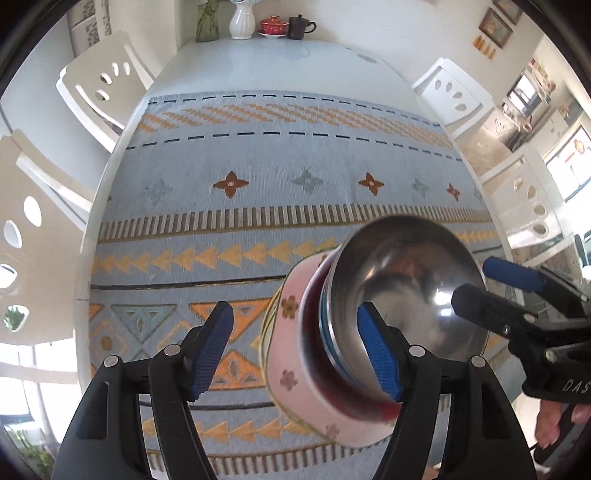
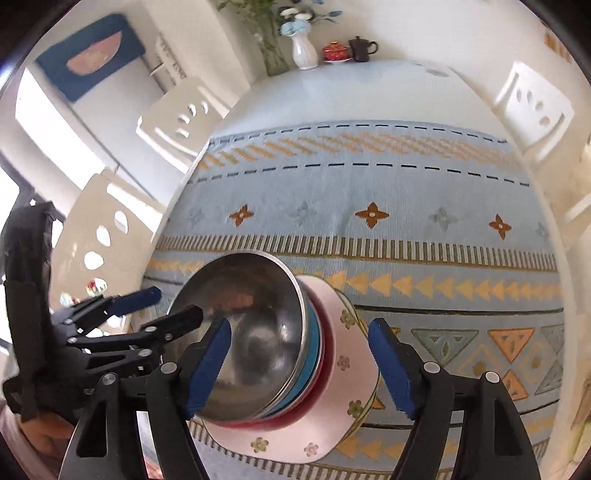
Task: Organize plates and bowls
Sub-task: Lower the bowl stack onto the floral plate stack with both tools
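A stack stands on the patterned cloth: a steel bowl (image 1: pixel 406 288) (image 2: pixel 251 332) on top, a blue bowl (image 2: pixel 308 365) and a red bowl (image 2: pixel 325 369) under it, all on a pink flowered square plate (image 1: pixel 291 354) (image 2: pixel 343 373). My left gripper (image 1: pixel 299 350) is open, its fingers astride the stack's left side, apart from it. My right gripper (image 2: pixel 299 369) is open around the stack; it shows in the left wrist view (image 1: pixel 495 284) at the steel bowl's right rim. The left gripper shows in the right wrist view (image 2: pixel 162 306) beside the bowl.
A blue and orange patterned cloth (image 1: pixel 280 166) covers the white table (image 1: pixel 280 62). At the far end stand a glass vase (image 1: pixel 207 22), a white vase (image 1: pixel 242 22), a red lidded cup (image 1: pixel 273 26) and a dark mug (image 1: pixel 299 26). White chairs (image 1: pixel 99 85) flank both sides.
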### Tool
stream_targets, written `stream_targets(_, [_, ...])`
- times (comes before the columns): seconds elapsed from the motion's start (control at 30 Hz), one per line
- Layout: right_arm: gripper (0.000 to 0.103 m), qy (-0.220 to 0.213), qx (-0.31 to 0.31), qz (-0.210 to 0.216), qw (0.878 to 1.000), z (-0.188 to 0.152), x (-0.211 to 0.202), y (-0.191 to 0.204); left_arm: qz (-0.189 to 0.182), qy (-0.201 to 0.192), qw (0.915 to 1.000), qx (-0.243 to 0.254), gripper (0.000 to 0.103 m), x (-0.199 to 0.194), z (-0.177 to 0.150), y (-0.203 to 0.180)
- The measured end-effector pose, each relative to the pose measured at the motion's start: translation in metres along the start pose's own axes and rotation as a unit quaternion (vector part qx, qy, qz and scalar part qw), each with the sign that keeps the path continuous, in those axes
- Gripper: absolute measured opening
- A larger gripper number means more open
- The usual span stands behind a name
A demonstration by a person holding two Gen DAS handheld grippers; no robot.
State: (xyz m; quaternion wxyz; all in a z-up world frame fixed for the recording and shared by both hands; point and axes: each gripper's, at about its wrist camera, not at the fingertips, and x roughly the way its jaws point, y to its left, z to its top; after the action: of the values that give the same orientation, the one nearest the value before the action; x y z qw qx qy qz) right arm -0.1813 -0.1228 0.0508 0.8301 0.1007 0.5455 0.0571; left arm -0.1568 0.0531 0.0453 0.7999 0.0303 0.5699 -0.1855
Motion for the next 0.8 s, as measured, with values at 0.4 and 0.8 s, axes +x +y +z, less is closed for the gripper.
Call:
stream_targets(0.4, [0.075,0.002,-0.017,-0.011,1.0,-0.012,-0.015,0.016,-0.018,0.001,0.9993,0.031,0.068,-0.01,-0.009,0.0])
stream_targets(0.8, [0.075,0.018,-0.024,-0.016,0.999,-0.018,-0.011,0.019,-0.02,-0.003,0.9986,0.049,0.068,-0.008,-0.007,-0.007])
